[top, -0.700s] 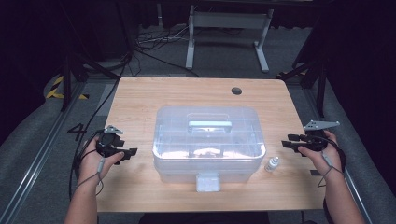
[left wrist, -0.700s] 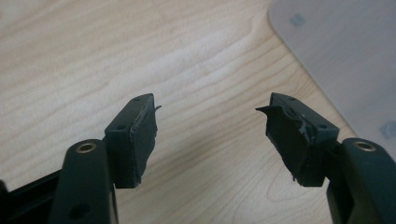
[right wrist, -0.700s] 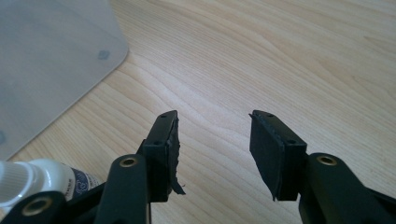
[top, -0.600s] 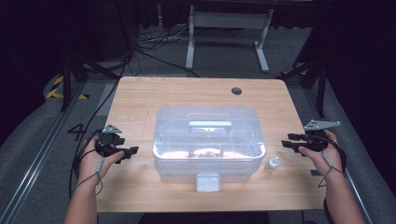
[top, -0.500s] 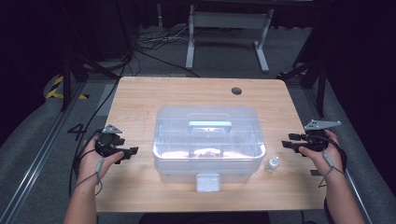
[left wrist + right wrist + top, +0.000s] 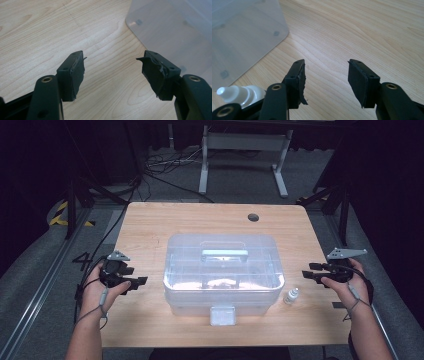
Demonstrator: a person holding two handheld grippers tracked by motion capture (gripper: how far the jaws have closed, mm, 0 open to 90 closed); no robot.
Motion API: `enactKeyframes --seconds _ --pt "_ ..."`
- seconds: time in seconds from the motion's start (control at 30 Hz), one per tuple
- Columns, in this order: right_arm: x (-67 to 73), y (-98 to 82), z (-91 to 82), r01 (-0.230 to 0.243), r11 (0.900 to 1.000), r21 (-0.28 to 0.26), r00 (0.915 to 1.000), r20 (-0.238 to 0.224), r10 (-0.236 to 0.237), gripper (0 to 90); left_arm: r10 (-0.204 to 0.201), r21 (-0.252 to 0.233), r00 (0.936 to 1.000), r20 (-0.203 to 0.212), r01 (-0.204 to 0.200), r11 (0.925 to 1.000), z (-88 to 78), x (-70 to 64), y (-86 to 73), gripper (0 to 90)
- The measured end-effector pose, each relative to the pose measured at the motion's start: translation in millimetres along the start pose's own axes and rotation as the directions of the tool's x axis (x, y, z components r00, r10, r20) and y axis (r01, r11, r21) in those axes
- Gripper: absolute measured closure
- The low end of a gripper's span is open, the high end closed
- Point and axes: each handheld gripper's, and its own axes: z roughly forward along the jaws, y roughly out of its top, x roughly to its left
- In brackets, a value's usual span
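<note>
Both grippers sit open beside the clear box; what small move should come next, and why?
Probably the right gripper should dip toward the small bottle: it stands loose by the clear box, nearest that gripper, whose jaws are open and empty.

The table [image 6: 150, 225] is pale wood with a fine streaked grain, and the storage box [image 6: 222, 270] on it is frosted translucent white (its handle looks faintly grey-blue). Both grippers, left [image 6: 131, 282] and right [image 6: 311, 271], are black, and the small bottle [image 6: 291, 296] is clear with a white cap.
</note>
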Motion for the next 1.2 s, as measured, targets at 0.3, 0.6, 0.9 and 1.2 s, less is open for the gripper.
enactKeyframes --seconds 0.3,0.6,0.9,1.2 --pt "1.9 0.2 -2.3 -0.011 1.000 0.002 0.9999 -0.003 0.011 49.3 0.059 -0.074 0.9979 0.027 -0.057 0.9957 -28.1 -20.9 13.2 36.3" --pt "8.7 5.1 -5.6 0.008 1.000 -0.001 0.9999 -0.011 -0.008 49.2 0.145 -0.152 0.9870 0.070 -0.133 0.9795 -39.5 -36.8 23.2 35.8" --pt "9.2 4.8 -8.0 -0.014 1.000 -0.005 0.9999 -0.006 0.014 48.3 0.228 -0.208 0.9657 0.124 -0.200 0.9574 -53.0 -64.1 45.0 39.7" --pt "9.2 1.3 -9.9 -0.019 1.000 -0.010 0.9998 0.000 0.019 47.8 0.295 -0.244 0.9431 0.153 -0.253 0.9360 -62.1 -84.3 70.8 30.9"
